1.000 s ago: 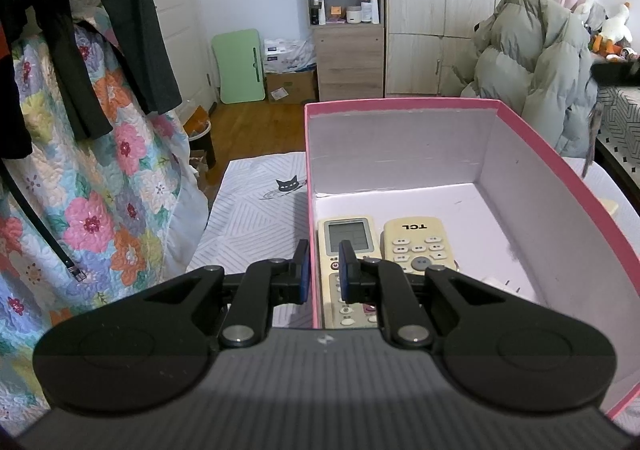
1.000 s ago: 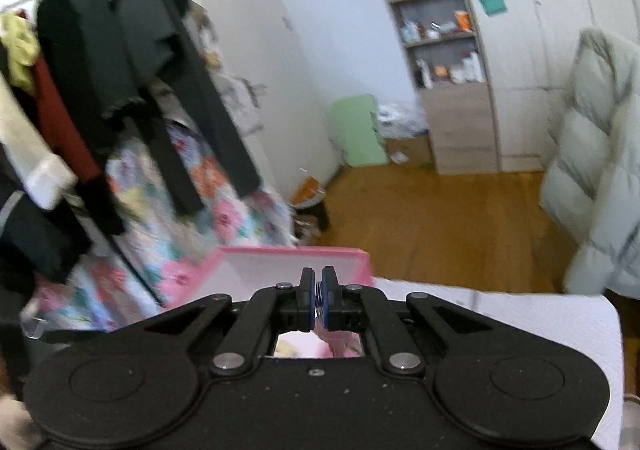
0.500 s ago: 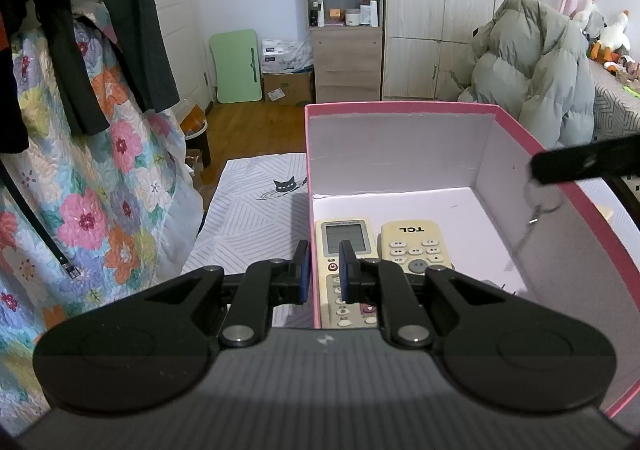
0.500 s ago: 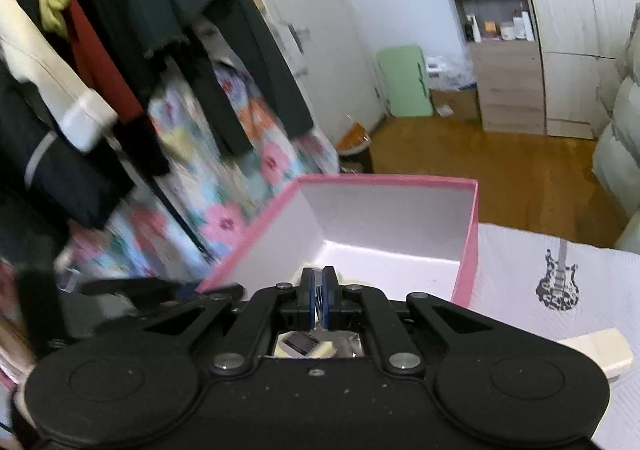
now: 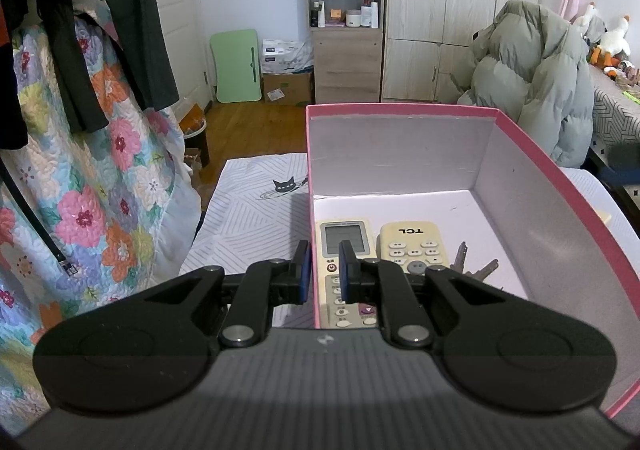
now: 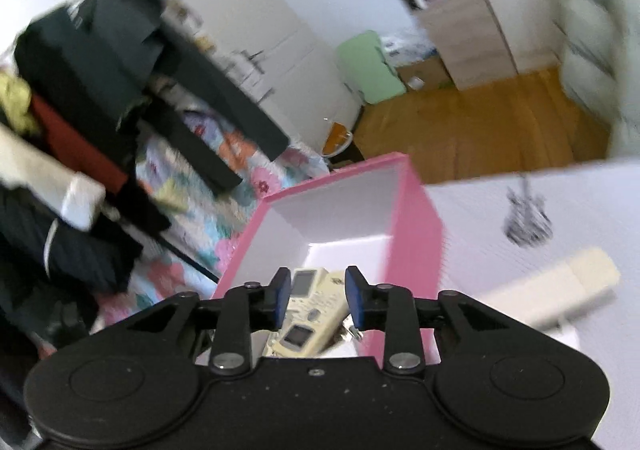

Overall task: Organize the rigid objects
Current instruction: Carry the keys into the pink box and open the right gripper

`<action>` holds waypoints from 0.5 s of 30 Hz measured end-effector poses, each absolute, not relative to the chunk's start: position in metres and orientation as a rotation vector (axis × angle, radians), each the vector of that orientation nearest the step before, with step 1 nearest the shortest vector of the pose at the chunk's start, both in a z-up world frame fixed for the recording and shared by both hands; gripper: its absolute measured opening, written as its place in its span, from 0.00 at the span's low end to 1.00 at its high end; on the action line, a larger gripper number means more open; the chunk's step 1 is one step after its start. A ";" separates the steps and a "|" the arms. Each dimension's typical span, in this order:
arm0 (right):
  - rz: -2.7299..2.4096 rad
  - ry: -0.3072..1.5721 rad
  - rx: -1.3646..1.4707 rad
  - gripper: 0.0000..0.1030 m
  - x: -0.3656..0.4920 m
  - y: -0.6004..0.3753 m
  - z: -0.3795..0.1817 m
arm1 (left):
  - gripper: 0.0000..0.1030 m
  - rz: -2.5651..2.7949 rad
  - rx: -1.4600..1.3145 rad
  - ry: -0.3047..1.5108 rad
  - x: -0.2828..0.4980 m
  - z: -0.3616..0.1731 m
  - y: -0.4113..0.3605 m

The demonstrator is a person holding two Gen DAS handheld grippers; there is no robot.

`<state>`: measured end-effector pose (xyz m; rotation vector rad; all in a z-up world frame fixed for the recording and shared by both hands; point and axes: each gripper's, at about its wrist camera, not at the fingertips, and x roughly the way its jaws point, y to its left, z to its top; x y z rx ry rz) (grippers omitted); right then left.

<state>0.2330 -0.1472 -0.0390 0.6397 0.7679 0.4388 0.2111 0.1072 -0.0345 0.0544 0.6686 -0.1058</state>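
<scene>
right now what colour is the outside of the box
Pink outside, white inside; the box shows best in the left wrist view.

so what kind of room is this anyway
Most likely a bedroom in a home. Dark clothes hang over a floral quilt, pale wooden wardrobe doors line the far wall, and plush toy geese sit on a bed at the right. The pink cardboard box rests on a patterned white cover.
</scene>
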 end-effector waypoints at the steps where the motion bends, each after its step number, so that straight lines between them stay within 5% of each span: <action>1: 0.398 0.774 0.656 0.37 0.229 -0.157 -0.045 | 0.11 -0.107 0.050 0.668 0.211 -0.034 0.108; 15: 0.069 0.870 0.670 0.49 0.237 -0.204 -0.114 | 0.11 -0.102 0.058 0.668 0.213 -0.034 0.107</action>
